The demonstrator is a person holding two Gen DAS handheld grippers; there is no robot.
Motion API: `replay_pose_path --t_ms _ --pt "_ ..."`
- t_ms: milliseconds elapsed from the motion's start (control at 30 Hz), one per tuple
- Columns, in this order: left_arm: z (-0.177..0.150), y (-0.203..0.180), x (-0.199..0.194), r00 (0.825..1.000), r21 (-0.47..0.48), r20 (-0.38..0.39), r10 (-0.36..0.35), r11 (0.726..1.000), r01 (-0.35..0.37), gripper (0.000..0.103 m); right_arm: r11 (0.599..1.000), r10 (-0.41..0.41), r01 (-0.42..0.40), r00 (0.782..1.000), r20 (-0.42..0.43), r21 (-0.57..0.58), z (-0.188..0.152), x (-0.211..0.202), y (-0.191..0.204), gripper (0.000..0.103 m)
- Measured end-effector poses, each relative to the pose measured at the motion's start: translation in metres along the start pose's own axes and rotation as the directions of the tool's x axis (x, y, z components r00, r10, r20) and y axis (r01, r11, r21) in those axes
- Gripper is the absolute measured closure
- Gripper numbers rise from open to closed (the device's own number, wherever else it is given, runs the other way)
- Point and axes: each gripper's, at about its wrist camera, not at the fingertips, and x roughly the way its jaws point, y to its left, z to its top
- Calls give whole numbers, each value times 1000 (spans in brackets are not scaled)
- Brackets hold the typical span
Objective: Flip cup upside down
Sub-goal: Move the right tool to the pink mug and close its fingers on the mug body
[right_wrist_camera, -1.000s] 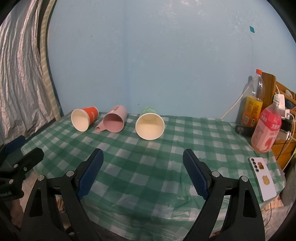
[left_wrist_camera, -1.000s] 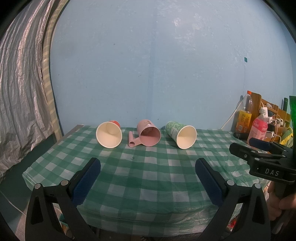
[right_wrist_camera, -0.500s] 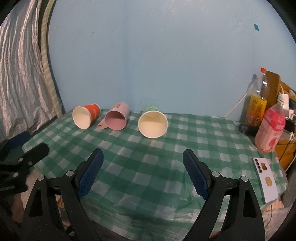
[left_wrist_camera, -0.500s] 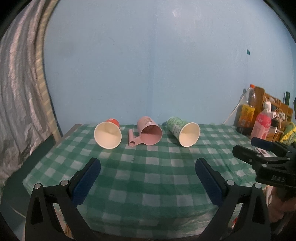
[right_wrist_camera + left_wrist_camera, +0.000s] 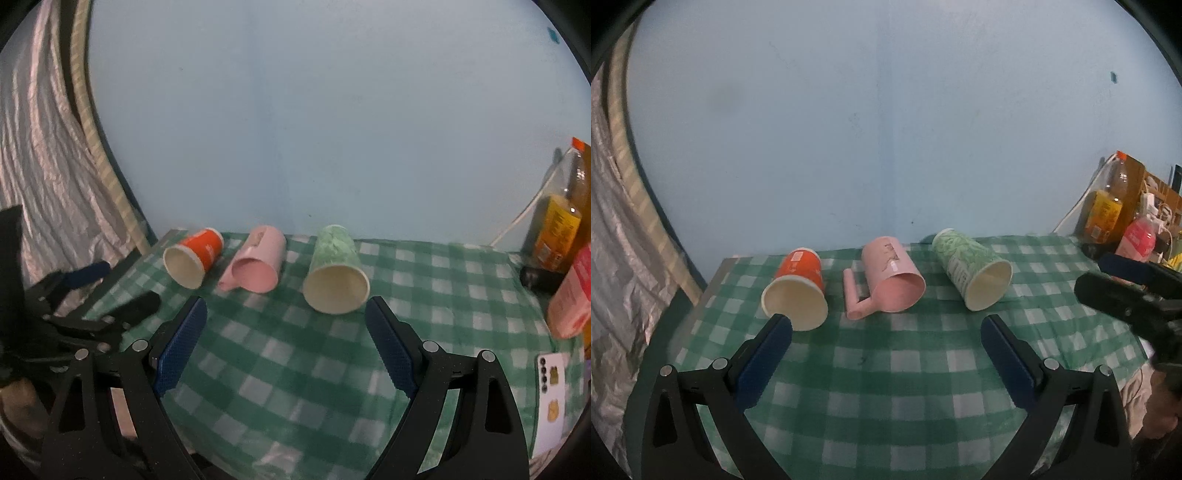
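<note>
Three cups lie on their sides on the green checked tablecloth (image 5: 905, 369), mouths toward me: an orange paper cup (image 5: 798, 288) (image 5: 192, 256) on the left, a pink plastic mug (image 5: 890, 280) (image 5: 258, 264) with a handle in the middle, and a green patterned paper cup (image 5: 971, 273) (image 5: 334, 273) on the right. My left gripper (image 5: 886, 336) is open and empty, short of the orange cup and mug. My right gripper (image 5: 286, 321) is open and empty, just short of the green cup.
Bottles (image 5: 557, 229) and a pink bottle (image 5: 572, 295) stand at the table's right end, with a white phone (image 5: 552, 376) near the front right edge. A blue wall stands behind the cups. Silver curtain (image 5: 613, 258) hangs at the left.
Both grippers have moved forward and higher toward the cups, which now appear larger and seen more from above. The cups have not moved. Both jaws stay open.
</note>
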Motion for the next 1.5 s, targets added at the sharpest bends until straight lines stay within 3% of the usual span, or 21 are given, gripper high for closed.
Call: replay_pose_path --t_ms 300,533,667,800,967,1167,1300,1500 --pt "40 0 47 995 9 -98 5 1000 -4 0 988 119 -104 985 -128 117 50 53 -22 16" --pt "61 8 103 978 -26 -210 18 999 -24 0 957 211 -139 937 -280 256 72 115 -51 16" --pt "68 10 131 964 -65 -267 -8 998 -10 0 926 285 -175 904 -317 334 84 140 -64 16" --pt "72 13 159 952 -91 -305 17 995 -47 0 894 358 -220 874 -327 391 96 158 -69 16" --pt "71 12 185 930 -121 -368 -15 992 -32 0 898 343 -194 870 -354 394 103 173 -69 16" --pt "73 4 203 917 -101 -400 -9 994 -35 0 920 303 -160 868 -393 357 104 182 -69 16" --pt "72 -2 217 898 -97 -439 -20 995 -26 6 942 235 -105 884 -404 319 105 182 -70 16" --pt "70 -10 239 868 -97 -496 -38 995 -12 12 946 216 -82 881 -422 313 100 185 -75 16"
